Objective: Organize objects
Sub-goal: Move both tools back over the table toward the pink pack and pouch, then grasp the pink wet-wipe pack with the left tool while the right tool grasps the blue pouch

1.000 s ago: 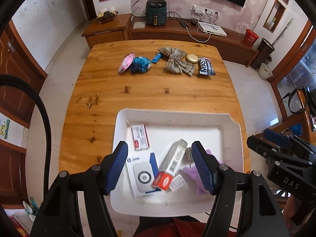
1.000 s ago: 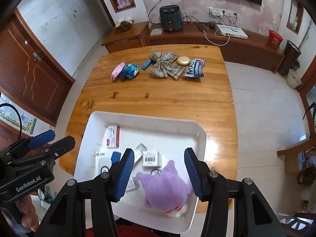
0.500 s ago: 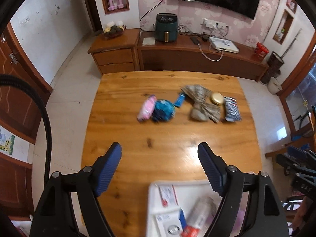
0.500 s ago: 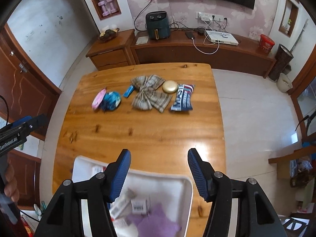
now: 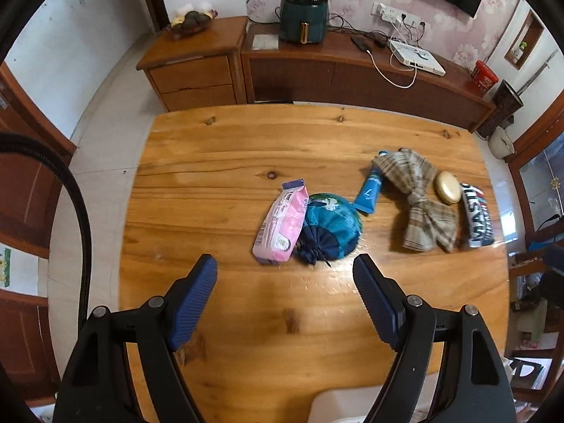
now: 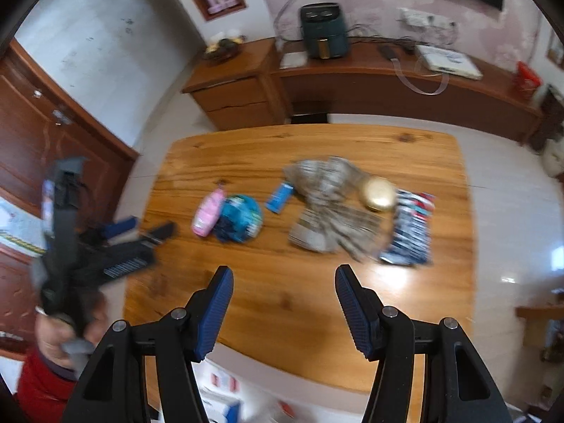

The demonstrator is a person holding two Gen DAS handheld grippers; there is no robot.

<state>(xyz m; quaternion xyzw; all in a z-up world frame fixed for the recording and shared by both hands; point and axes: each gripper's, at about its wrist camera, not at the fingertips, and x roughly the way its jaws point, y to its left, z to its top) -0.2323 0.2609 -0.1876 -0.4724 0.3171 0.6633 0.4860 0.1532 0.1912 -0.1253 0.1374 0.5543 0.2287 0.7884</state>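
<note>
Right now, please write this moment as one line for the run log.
left gripper: open, empty, facing pink packet | right gripper: open, empty | on table: blue pouch, tube, bow

A: The right wrist view is smeared; the plaid fabric bow (image 6: 328, 208) and the blue-and-white snack packet (image 6: 410, 229) show no readable detail.

B: And the white plastic tray (image 5: 343, 403)?

A: Cut off by the bottom edge in both views; its contents in the right view are blurred scraps.

B: The round teal cloth pouch (image 5: 331, 229)?

A: Its left side tucks under the pink wrapped packet (image 5: 280, 227), touching it. The packet's print is too small to read.
</note>
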